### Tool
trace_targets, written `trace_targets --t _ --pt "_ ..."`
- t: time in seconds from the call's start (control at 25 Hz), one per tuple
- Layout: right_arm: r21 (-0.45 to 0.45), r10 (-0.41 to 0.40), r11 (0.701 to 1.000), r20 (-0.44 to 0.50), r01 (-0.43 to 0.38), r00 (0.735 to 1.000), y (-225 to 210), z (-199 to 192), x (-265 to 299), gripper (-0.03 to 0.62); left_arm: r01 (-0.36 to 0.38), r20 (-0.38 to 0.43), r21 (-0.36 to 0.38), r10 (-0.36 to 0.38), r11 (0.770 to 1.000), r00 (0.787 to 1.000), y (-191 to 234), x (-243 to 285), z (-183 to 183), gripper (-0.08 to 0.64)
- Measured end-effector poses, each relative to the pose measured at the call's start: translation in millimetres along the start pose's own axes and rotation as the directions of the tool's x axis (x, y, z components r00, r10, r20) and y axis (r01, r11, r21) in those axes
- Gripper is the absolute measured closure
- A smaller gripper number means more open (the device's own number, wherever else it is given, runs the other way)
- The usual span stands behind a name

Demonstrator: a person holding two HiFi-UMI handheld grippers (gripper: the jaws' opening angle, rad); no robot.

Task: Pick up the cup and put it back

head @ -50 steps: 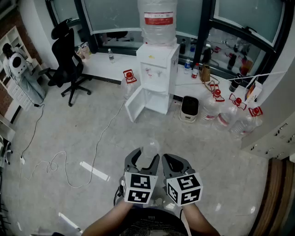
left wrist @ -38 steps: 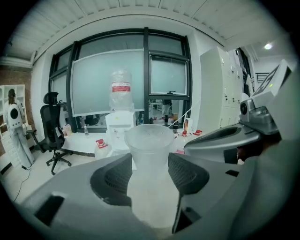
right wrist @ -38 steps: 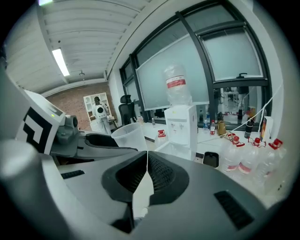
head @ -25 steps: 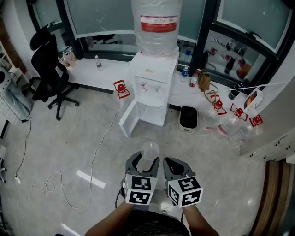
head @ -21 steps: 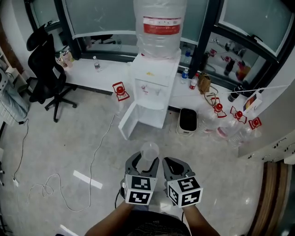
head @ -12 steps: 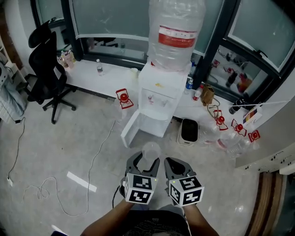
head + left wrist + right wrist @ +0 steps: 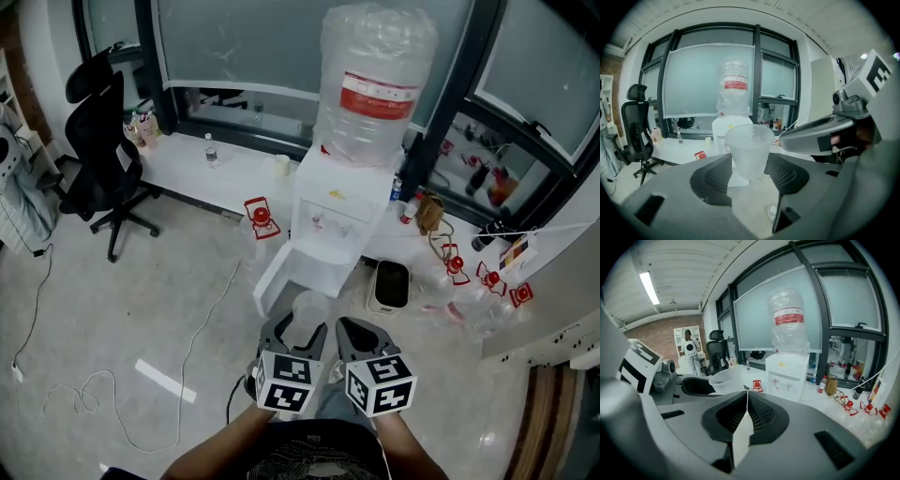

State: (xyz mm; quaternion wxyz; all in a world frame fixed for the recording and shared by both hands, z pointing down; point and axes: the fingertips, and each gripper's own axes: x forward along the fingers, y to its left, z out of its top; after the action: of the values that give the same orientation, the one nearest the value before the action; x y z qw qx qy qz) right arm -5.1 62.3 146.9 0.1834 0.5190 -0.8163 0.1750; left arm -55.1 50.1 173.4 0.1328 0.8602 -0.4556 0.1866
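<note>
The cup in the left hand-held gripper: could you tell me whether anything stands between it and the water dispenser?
Nothing visible does. The cup, clamped in the left hand-held gripper, faces the water dispenser with only open space between them.

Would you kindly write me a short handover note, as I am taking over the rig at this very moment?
Left hand-held gripper: shut on the translucent plastic cup, which is upright and appears empty.
Right hand-held gripper: jaws together, pinching a thin white slip, possibly paper.
The cup is off any surface, held above the floor and facing the white water dispenser.
Done: cup picked up.
Left: put it back; its resting spot is not evident here.
</note>
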Motion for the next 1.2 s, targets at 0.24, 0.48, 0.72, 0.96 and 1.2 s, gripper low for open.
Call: trace_targets --t 0.24,0.48,0.72,0.96,1.2 --pt "-0.007 0.015 1.000 0.007 -0.015 1.000 -15 7 16 0.571 -0.011 0.009 0.005 0.011 1.000 1.000 5 21 9 0.316" --pt "-0.019 0.043 0.999 -0.001 -0.043 0.999 -44 16 40 0.571 -0.041 0.002 -0.007 0.041 0.999 0.999 11 55 19 0.314" --pt "-0.023 0.075 0.997 -0.026 -0.076 0.997 -86 28 71 0.571 -0.070 -0.009 -0.029 0.070 0.997 0.998 17 102 32 0.316" --pt "-0.027 0.109 0.994 -0.053 -0.110 0.993 -128 35 106 0.571 -0.103 -0.042 -0.059 0.101 0.993 0.994 26 150 36 0.316" --pt "-0.043 0.157 0.986 -0.091 -0.162 0.983 -159 30 141 0.571 -0.142 -0.051 -0.079 0.138 0.987 0.989 33 192 32 0.316"
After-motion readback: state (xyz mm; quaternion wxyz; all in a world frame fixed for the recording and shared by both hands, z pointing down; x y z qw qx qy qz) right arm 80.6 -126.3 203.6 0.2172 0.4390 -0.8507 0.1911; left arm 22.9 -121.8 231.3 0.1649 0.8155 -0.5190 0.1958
